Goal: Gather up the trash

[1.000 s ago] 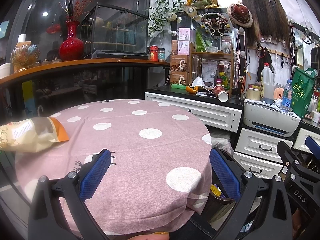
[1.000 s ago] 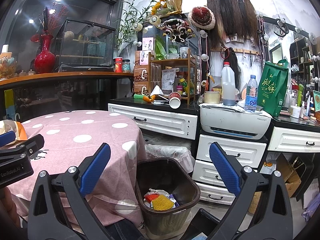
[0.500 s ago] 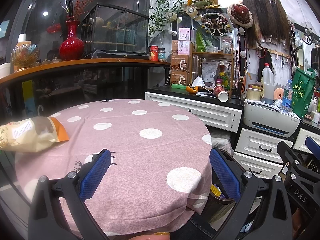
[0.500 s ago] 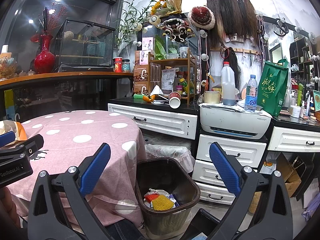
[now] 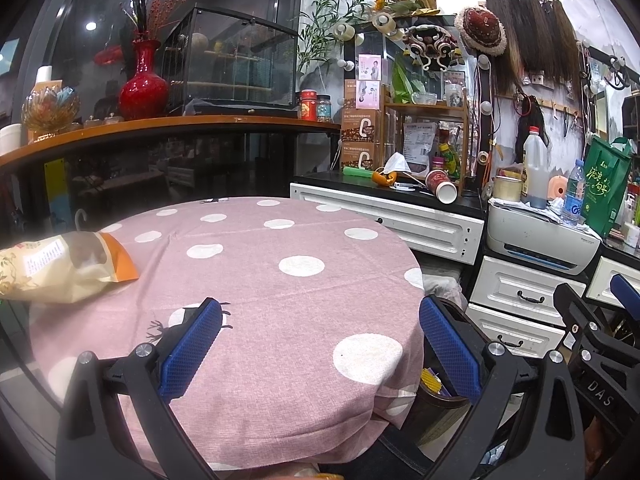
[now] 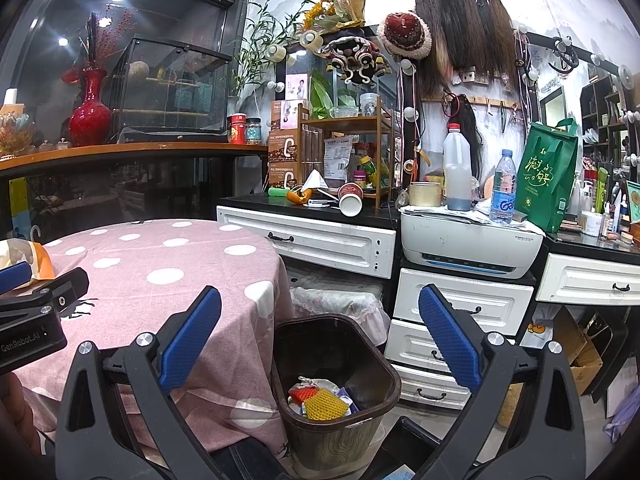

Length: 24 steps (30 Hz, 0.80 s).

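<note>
Trash remains on the bench [image 5: 280, 304]: a snack bag [image 5: 60, 264], cream with an orange end, lies flat at the far left edge of the pink polka-dot cloth, well apart from both tools. In the right wrist view only its orange end shows, behind the other tool. Left hand-held gripper [image 5: 318, 344] hangs over the near part of the bench, its blue fingers [image 5: 192, 352] spread wide and holding nothing. Right hand-held gripper [image 6: 320, 332] is equally wide open and empty, held above a brown bin [image 6: 340, 392] that stands on the floor just beside the bench. Inside the bin lie a yellow net [image 6: 326, 404], a red piece and some white wrappers. Behind it stand white drawers [image 6: 460, 308] with a printer [image 6: 468, 248] on top.
</note>
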Available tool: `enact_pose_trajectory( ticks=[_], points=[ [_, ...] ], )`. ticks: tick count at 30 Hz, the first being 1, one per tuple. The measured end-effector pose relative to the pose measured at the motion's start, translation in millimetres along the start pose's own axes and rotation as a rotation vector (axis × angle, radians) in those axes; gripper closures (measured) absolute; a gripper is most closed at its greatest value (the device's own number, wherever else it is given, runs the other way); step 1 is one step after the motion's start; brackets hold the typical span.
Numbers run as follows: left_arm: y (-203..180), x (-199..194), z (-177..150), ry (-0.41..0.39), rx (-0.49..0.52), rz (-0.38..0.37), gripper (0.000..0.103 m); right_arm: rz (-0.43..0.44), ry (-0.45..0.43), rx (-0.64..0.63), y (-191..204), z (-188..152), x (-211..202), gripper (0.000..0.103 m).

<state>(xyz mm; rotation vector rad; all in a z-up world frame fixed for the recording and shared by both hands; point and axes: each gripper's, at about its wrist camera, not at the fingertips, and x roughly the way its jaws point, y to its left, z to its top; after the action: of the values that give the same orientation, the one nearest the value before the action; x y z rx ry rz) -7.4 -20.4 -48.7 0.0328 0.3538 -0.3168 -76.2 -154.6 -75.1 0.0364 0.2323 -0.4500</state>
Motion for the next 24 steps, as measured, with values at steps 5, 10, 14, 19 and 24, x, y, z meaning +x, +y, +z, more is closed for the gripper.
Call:
enact_pose_trajectory(
  ticks=[5, 10, 14, 19, 24],
  points=[
    [-1.2, 1.0, -0.4, 0.001, -0.001, 0.001, 0.005, 0.001, 0.0, 0.0, 0.0, 0.1, 0.1, 0.006],
    [-1.1, 1.0, -0.3, 0.001, -0.002, 0.0, 0.005, 0.0, 0.001, 0.001, 0.2, 0.6, 0.7, 0.006],
    [-1.3, 0.9, -0.2, 0.002, -0.002, 0.001, 0.005, 0.0, 0.001, 0.0, 0.1, 0.7, 0.6, 0.006],
    [-1.5, 0.8, 0.0, 0.002, -0.001, 0.001, 0.005, 0.001, 0.001, 0.0, 0.1, 0.2, -0.3, 0.006],
    [-1.9, 0.5, -0.3, 0.002, -0.002, 0.002, 0.005, 0.0, 0.002, 0.001, 0.4, 0.6, 0.1, 0.006]
  ],
)
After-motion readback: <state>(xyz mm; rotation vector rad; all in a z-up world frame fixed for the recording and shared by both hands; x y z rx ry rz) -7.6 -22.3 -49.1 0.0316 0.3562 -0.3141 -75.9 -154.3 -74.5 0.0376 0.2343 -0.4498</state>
